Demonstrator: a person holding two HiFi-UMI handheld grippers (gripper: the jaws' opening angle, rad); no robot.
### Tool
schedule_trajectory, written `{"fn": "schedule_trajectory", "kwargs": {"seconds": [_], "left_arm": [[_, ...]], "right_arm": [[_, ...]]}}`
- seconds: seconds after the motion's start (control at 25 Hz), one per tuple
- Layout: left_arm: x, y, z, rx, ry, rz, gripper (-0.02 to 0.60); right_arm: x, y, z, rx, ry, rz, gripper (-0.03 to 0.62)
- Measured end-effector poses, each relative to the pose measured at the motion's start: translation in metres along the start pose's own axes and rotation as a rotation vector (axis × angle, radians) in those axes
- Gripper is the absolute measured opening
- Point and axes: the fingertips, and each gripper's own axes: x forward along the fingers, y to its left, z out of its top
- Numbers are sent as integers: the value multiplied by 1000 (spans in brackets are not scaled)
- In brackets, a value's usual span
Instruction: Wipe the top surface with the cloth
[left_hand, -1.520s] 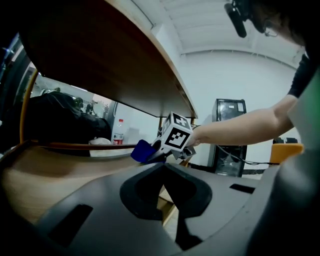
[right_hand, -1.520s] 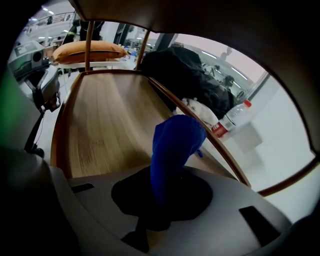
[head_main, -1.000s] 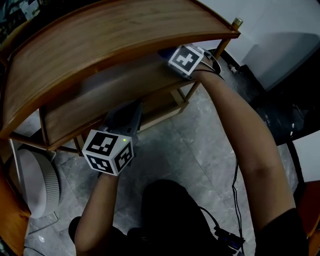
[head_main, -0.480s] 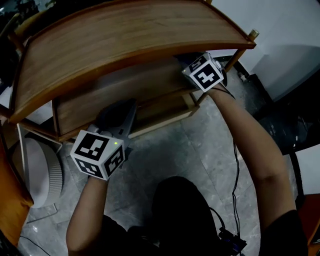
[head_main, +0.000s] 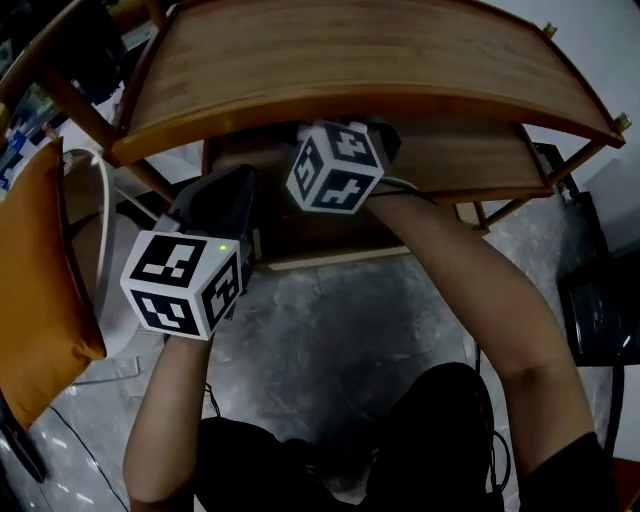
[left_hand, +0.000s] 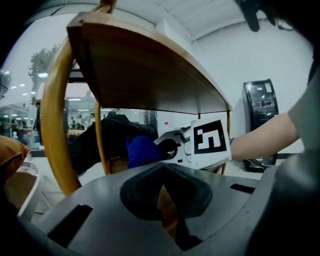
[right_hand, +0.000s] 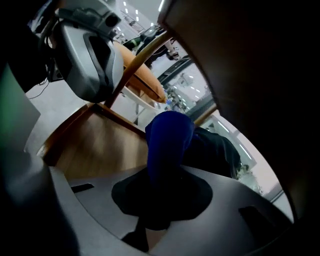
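Right hand-held gripper pinching dark blue soft cloth mid-frame, sitting under curved brown wooden table top. Left hand-held gripper pressed together, holding nothing. Best: bringing cloth up top, pressing flat.

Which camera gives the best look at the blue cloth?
The right gripper view: the blue cloth fills its middle, pinched between the right gripper's jaws. The left gripper view shows it from the side, small. The head view hides it beneath the top shelf.
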Motion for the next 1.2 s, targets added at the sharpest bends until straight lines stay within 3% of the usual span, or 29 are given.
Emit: {"fn": "schedule_trajectory", "kwargs": {"seconds": [0.28,0.44,0.6,0.76,1.0,1.2], "left_arm": [[-17,12,0,-53,-49,15,9],[-13,5,-7,-63,-42,-21,9],[-5,-4,-10,-11,-37,-38,9],[3,-10,-6,-36,-43,-52,9],[27,-38,15,56,-33,-92,9],[51,-66,25,68,-30,-146,9]], "right_arm": [[52,36,26,-196,33,175,66],[56,46,24,-298,56,211,66],[49,44,8,-287,88,259,66],[35,39,-25,-249,151,296,66],[2,24,-80,-188,233,242,66],[-32,12,-131,-156,333,234,64]]}}
